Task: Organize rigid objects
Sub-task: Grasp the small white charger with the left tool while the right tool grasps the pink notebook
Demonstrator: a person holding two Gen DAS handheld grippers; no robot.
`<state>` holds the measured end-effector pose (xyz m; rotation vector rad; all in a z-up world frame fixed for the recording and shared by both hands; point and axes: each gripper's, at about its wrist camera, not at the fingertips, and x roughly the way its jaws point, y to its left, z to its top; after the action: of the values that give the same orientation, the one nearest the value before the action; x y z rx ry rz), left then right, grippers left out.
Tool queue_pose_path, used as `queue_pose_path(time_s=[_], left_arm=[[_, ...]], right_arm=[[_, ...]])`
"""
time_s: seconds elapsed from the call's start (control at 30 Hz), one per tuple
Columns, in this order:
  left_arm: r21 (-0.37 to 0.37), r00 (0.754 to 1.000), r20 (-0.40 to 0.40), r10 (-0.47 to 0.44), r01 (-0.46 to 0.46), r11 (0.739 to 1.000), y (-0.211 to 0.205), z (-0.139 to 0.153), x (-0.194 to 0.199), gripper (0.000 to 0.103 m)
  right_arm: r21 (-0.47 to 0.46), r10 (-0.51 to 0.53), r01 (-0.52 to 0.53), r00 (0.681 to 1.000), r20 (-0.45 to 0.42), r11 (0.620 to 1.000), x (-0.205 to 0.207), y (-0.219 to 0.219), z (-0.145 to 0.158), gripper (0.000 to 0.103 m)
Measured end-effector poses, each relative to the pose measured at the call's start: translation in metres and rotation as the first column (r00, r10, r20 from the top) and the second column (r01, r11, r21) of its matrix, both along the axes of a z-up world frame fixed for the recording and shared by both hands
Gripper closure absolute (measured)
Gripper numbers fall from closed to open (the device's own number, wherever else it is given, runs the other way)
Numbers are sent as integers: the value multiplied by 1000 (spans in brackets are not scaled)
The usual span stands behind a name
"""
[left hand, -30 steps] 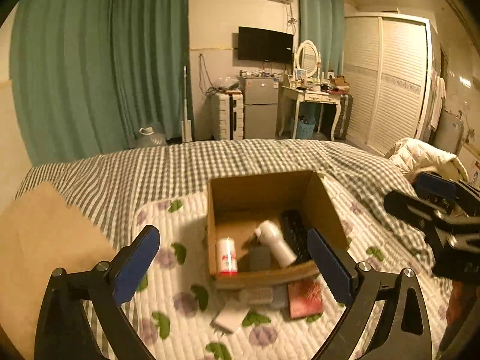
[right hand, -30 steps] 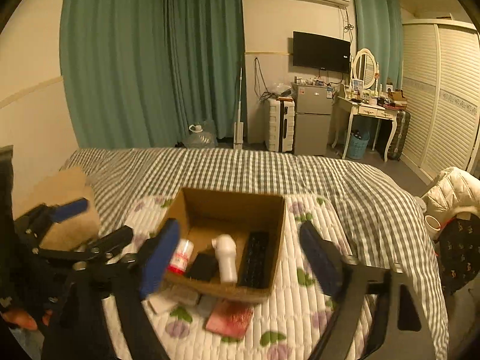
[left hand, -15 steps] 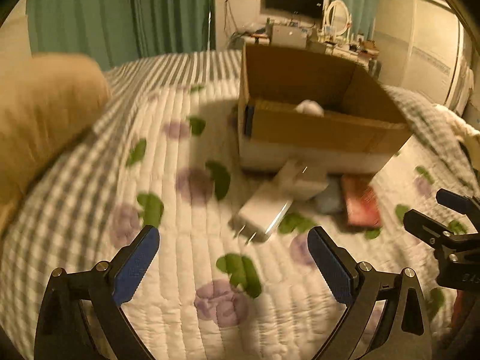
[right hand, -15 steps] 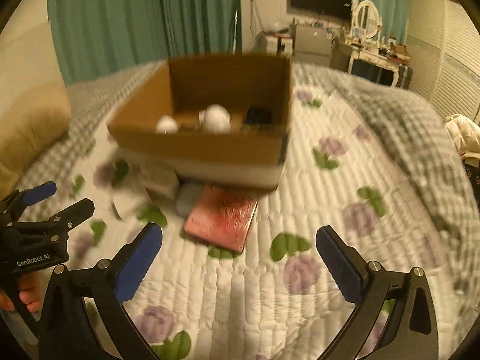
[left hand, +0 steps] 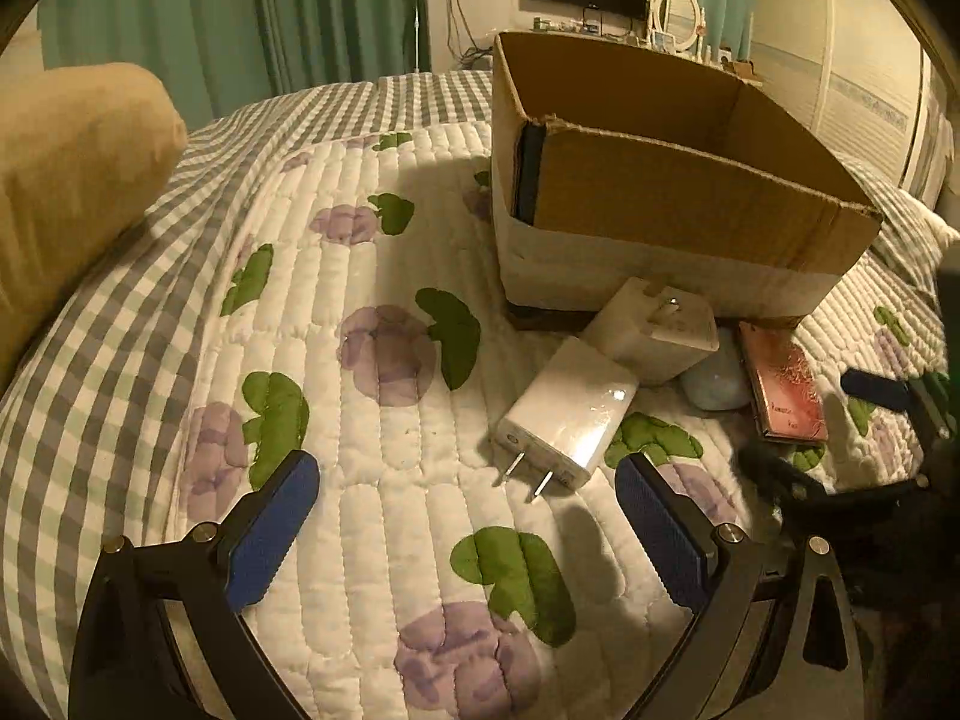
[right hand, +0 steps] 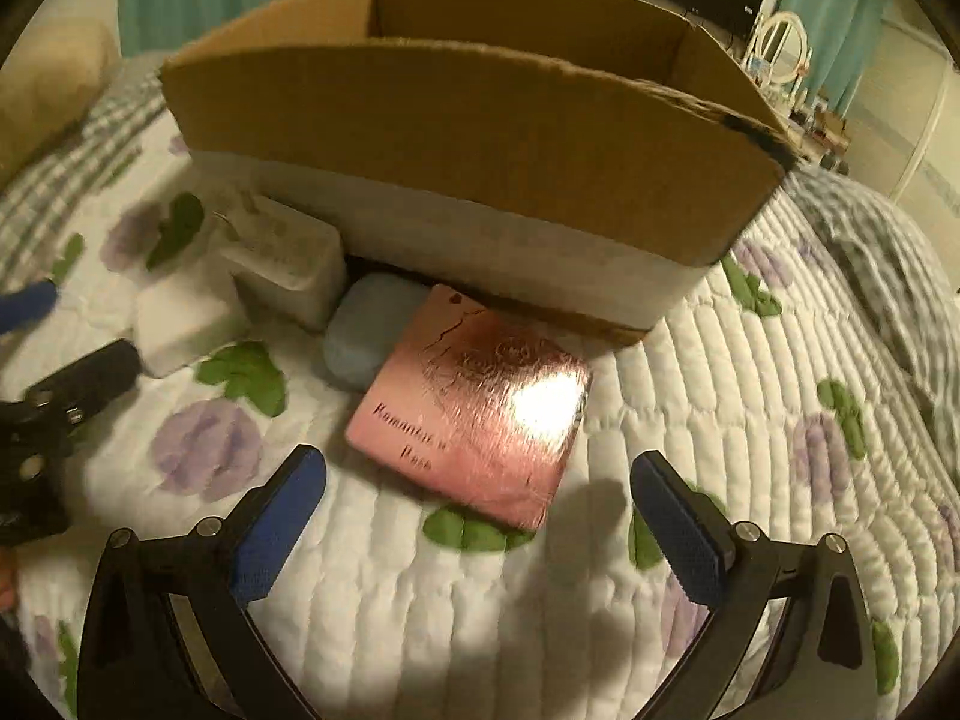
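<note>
Both claws spread apart, empty. Left claw [left hand: 465,531] lines up on charger [left hand: 567,414]; right claw [right hand: 480,519] on pink case [right hand: 474,402]. 4 items against box [right hand: 468,138], mid-bed, likely awaiting boxing.

The quilt [left hand: 372,480] is white with green leaves and purple blooms; the bedspread [left hand: 120,312] is grey-and-white check; the box [right hand: 480,138] is brown above a white band; 2 chargers [left hand: 570,414] white; the case [right hand: 474,402] glossy pink; curtains [left hand: 288,18] teal.
</note>
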<state>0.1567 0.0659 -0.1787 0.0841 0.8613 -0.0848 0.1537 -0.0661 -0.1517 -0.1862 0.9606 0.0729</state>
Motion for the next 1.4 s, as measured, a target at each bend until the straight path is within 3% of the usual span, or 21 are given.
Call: queue_pose_path(time_s=[0.07, 0.2, 0.37, 0.5, 0.8, 0.9, 1.03, 1.17, 1.27, 1.4], left_arm=[[9, 1000, -2, -3, 3, 1000, -1, -1, 1, 2], [25, 1000, 1, -22, 22, 999, -5, 3, 2, 2], [21, 999, -5, -53, 53, 998, -16, 5, 8, 2], [60, 995, 12, -101, 100, 993, -26, 6, 15, 2], [94, 981, -57, -186, 191, 977, -33, -12, 41, 4], [106, 978, -77, -193, 200, 974, -37, -18, 47, 15], [99, 967, -76, -241, 248, 964, -46, -18, 43, 49], [92, 971, -73, -226, 232, 968, -48, -15, 37, 54], [58, 979, -75, -189, 194, 979, -41, -12, 32, 58], [18, 984, -80, -161, 163, 986, -34, -9, 24, 61]], right_arm=[[-42, -12, 13, 1000, 11, 999, 4, 2, -3, 13], [-29, -28, 29, 998, 48, 999, -3, -3, 4, 41], [49, -71, 65, 990, 124, 997, -14, -26, 26, 47], [88, -91, 77, 982, 164, 993, -14, -42, 40, 60], [130, 23, -42, 990, 139, 991, 6, -45, 47, 60], [135, 35, -51, 992, 119, 990, 3, -45, 46, 60], [120, 33, -47, 992, 121, 992, 2, -44, 43, 60], [78, 21, -31, 992, 126, 997, 2, -46, 42, 60], [66, 4, -11, 994, 111, 998, 1, -48, 37, 45], [55, -8, 3, 996, 90, 998, 2, -51, 31, 44]])
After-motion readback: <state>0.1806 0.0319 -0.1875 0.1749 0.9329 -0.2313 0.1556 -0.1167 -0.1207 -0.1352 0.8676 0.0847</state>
